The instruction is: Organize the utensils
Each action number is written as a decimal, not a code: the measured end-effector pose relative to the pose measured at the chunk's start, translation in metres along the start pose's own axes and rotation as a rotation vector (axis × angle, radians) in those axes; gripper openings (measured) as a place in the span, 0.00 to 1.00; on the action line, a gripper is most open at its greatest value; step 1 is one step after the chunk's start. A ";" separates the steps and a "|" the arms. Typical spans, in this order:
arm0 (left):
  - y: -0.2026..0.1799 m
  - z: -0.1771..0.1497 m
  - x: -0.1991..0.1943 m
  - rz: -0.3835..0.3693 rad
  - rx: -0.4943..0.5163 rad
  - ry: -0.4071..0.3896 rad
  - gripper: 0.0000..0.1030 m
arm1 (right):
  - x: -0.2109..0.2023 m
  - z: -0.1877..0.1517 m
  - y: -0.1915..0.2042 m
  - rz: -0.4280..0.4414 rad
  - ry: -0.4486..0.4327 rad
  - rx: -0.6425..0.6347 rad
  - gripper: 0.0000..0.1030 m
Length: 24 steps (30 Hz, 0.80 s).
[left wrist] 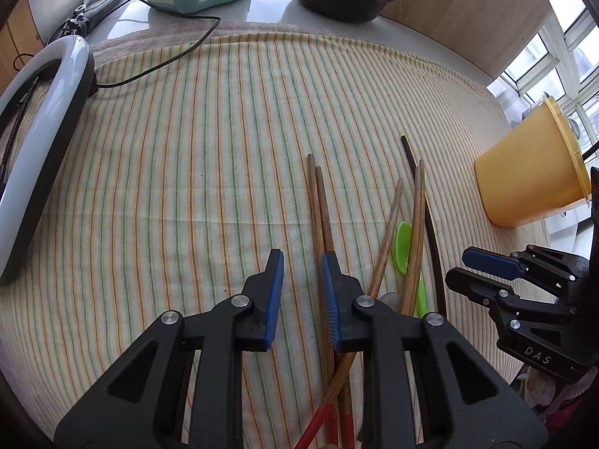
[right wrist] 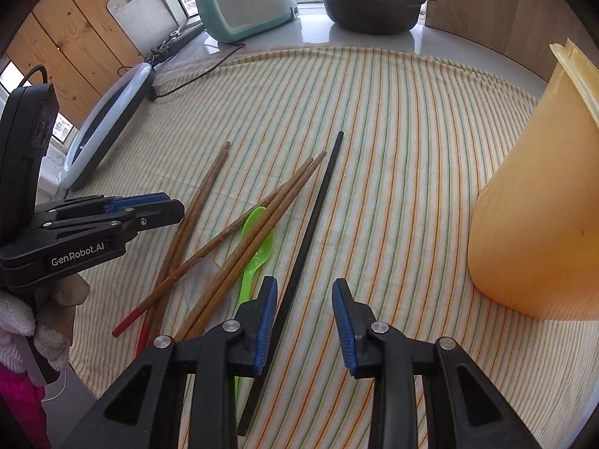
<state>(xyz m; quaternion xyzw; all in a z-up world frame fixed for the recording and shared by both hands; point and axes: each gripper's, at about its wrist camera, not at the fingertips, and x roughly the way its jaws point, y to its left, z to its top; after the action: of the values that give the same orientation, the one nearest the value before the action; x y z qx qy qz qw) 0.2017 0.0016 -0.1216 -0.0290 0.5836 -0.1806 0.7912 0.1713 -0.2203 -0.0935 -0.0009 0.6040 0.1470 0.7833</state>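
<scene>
Several wooden chopsticks (right wrist: 209, 224) with red ends lie crossed on the striped cloth (right wrist: 393, 149), over a green plastic spoon (right wrist: 258, 247) and a clear spoon (right wrist: 200, 280). A black chopstick (right wrist: 310, 224) lies to their right. An orange cup (right wrist: 539, 217) stands at the right. My left gripper (left wrist: 301, 295) is open above the cloth, its right finger over a pair of wooden chopsticks (left wrist: 320, 217). My right gripper (right wrist: 305, 321) is open and empty, just right of the black chopstick. The green spoon (left wrist: 402, 247) and the cup (left wrist: 531, 176) also show in the left wrist view.
A ring light (right wrist: 108, 123) lies at the left with its cable. A teal appliance (right wrist: 247, 3) and a black pot with a yellow lid (right wrist: 370, 0) stand at the back. A wooden panel (right wrist: 505, 11) rises at the back right.
</scene>
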 end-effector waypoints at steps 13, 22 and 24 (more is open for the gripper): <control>-0.019 0.005 0.009 0.109 0.090 0.012 0.19 | 0.011 0.011 0.009 -0.022 0.036 -0.011 0.24; -0.030 0.011 0.018 0.132 0.117 0.018 0.16 | 0.017 0.021 0.001 -0.034 0.052 0.041 0.17; -0.034 0.009 0.022 0.156 0.141 0.017 0.13 | 0.018 0.022 0.001 -0.043 0.054 0.044 0.16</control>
<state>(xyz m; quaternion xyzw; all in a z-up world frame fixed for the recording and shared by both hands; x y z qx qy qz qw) 0.2070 -0.0385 -0.1303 0.0738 0.5768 -0.1593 0.7978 0.1961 -0.2116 -0.1049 -0.0003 0.6278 0.1167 0.7695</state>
